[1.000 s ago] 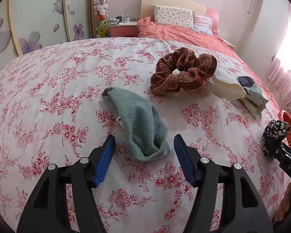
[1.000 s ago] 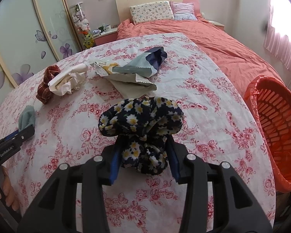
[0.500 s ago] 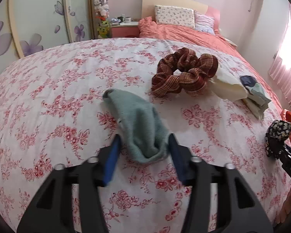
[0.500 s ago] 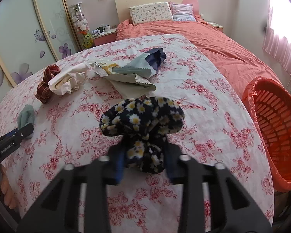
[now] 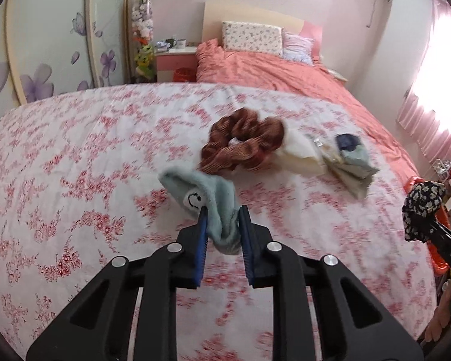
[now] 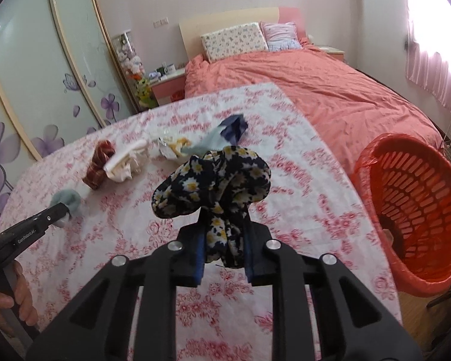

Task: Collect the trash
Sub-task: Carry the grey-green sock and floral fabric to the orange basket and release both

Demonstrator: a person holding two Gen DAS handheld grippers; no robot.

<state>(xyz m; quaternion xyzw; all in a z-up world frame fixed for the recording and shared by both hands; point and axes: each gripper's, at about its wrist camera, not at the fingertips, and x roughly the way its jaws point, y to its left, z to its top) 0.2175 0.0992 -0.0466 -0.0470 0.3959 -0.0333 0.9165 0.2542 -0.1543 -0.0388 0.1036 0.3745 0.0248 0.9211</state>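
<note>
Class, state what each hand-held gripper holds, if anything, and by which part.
Left hand-held gripper: the green sock, pinched at its near end. Right hand-held gripper: the floral scrunchie, pinched at its lower loop.

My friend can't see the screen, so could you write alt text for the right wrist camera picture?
The right gripper is clamped on a dark daisy-print scrunchie above a floral sheet. An empty red basket stands to its right. Farther off lie wrappers and a brown scrunchie, while the left gripper pinches a teal sock.
</note>
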